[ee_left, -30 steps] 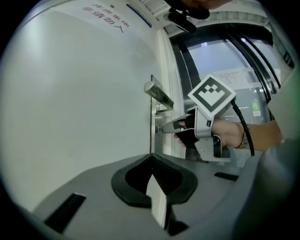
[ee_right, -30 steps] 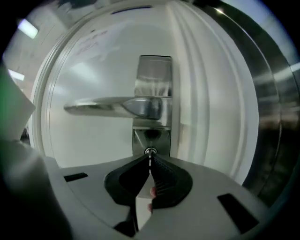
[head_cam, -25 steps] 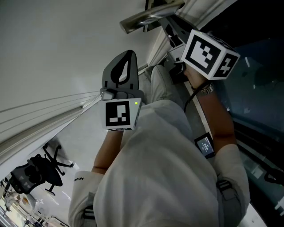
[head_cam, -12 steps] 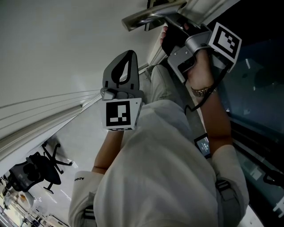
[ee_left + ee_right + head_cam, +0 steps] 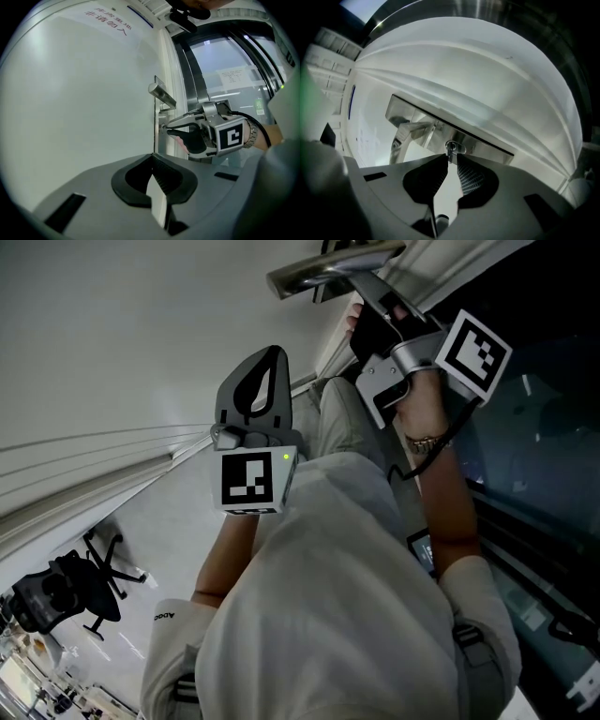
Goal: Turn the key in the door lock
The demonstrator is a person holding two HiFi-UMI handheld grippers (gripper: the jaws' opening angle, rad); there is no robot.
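Right gripper (image 5: 452, 156) is at the lock now, pointing flat at the door (image 5: 84, 93). The key (image 5: 451, 147) sits in the steel lock plate (image 5: 487, 146), just under the door handle (image 5: 161, 93) and close to the door's edge by the frame. Its head stands between the two jaw tips, and those jaws have just been opening. There is only a narrow gap, and the pads look eased off the metal rather than pinching it.

Left gripper (image 5: 153, 157) hangs back from the door, jaws pressed together with nothing between them.

How will it handle? It's a small, flat metal key, so I'd judge it rigid, light and a bit slick. Nothing about it is fragile, though it could bend if it's levered sideways. The place to take hold is the flat head, pads square on its two broad faces. Then twist about the shaft's own line so the lock resists and the key doesn't. A grip on the thin edges would likely slip.

Writing: there are red Chinese characters (image 5: 105, 21) near the door's top edge, and they look like 非请勿入, though I wouldn't swear to it. A paper notice (image 5: 232, 77) hangs on the glass beyond the frame, too small to read. No brand shows on the lock.
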